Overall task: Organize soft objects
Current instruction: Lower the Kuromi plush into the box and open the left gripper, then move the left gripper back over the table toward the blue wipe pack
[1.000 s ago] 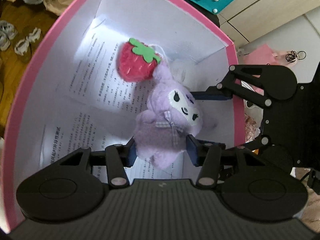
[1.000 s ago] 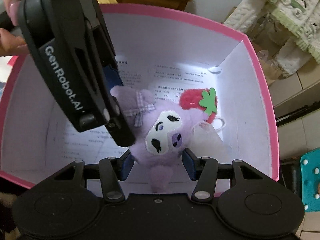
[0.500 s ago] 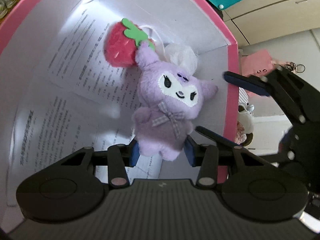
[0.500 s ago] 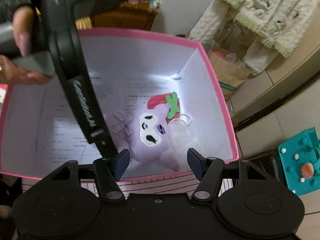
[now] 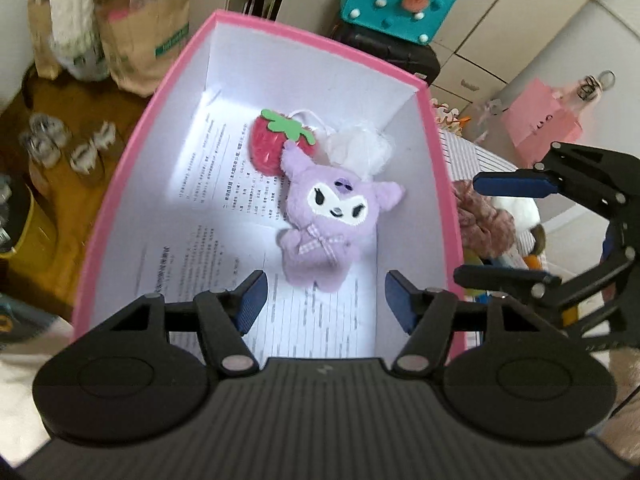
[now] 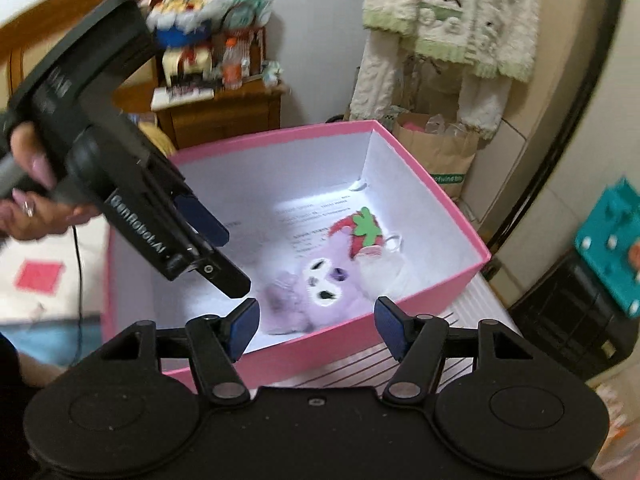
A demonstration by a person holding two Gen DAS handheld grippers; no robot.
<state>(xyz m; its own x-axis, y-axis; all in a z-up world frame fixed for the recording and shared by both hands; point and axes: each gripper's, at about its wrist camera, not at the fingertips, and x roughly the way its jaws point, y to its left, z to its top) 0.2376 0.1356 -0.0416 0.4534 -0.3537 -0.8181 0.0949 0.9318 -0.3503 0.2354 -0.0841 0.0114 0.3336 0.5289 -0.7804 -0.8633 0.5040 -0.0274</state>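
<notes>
A purple plush doll (image 5: 332,224) lies face up on the paper-lined floor of the pink box (image 5: 320,45), touching a red strawberry plush (image 5: 272,140) and a white fluffy toy (image 5: 356,152). My left gripper (image 5: 325,280) hangs above the doll's feet; its jaws are opening and the pads touch nothing. From the right wrist view the left gripper (image 6: 236,264) slants down into the box (image 6: 320,348) over the doll (image 6: 316,292). My right gripper (image 6: 316,308) is open above the box's near wall, empty. It also shows as the right gripper (image 5: 467,228) outside the box's right wall.
More soft toys (image 5: 484,224) lie on a striped surface right of the box. A teal bag (image 5: 396,0), paper bags (image 5: 144,32) and a pink bag (image 5: 540,124) stand around. A wooden nightstand (image 6: 224,108) and hanging fleece clothes (image 6: 448,20) are behind the box.
The left gripper let go of the purple doll and rose; the doll now lies free on the box floor. The right gripper drew back and up out of the box.
</notes>
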